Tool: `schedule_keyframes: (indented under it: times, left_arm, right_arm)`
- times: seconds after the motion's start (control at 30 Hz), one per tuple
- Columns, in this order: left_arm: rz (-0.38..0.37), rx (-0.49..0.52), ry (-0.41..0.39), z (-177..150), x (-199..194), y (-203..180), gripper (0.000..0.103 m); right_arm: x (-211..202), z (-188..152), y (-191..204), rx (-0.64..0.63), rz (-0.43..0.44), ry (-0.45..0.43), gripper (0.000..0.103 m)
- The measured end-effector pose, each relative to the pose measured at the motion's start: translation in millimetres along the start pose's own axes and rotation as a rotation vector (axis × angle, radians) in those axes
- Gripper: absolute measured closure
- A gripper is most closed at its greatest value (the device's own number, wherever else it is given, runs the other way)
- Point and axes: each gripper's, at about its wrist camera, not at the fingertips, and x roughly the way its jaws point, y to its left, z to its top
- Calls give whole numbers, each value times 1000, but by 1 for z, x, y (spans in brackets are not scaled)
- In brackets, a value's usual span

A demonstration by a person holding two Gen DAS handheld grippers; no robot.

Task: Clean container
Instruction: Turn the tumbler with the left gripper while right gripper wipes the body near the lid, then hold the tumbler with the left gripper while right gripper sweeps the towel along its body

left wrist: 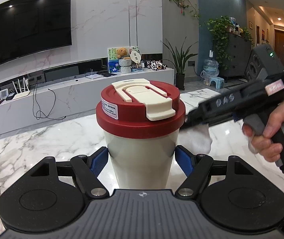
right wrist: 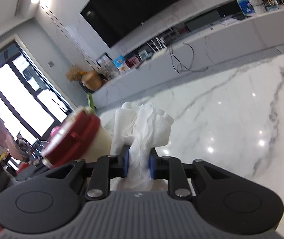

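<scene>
The container (left wrist: 140,147), a cream travel cup with a red lid (left wrist: 140,111) and a cream flip tab, stands upright on the marble surface (left wrist: 42,143), clamped low on its body between the blue-padded fingers (left wrist: 99,163) of the left gripper (left wrist: 141,160). The right gripper (right wrist: 139,162) has its fingers nearly closed on a bunched white paper towel (right wrist: 143,127), which meets the cup wall just below the lid rim on the cup's right side. Risk: the cup tapers toward its base and its wall looks smooth, so sideways wiping pressure could tip or rotate it within the left grip. The towel is held only by its gathered end; dragging it under the lid rim may snag, tear or pull it free. Pressing upward against the lid could lift the flip tab.
</scene>
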Motion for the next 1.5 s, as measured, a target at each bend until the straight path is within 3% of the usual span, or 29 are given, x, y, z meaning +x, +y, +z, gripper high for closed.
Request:
schedule_keyframes:
  times: [0.3, 0.57, 0.9, 1.23, 1.5]
  left_arm:
    - [44, -70, -15, -1, 1, -4, 28]
    - [208, -181, -88, -8, 3, -26, 27]
    - [294, -156, -113, -2, 5, -38, 28]
    - [180, -116, -86, 0, 1, -20, 29]
    - [83, -65, -47, 4, 1, -6, 29]
  right_arm:
    - [29, -18, -10, 34, -101, 108, 80]
    - [45, -27, -15, 33, -158, 162, 80]
    - [58, -37, -15, 17, -204, 214, 80]
    - [52, -32, -17, 9, -188, 223, 80]
    - [8, -1, -7, -9, -104, 34, 80]
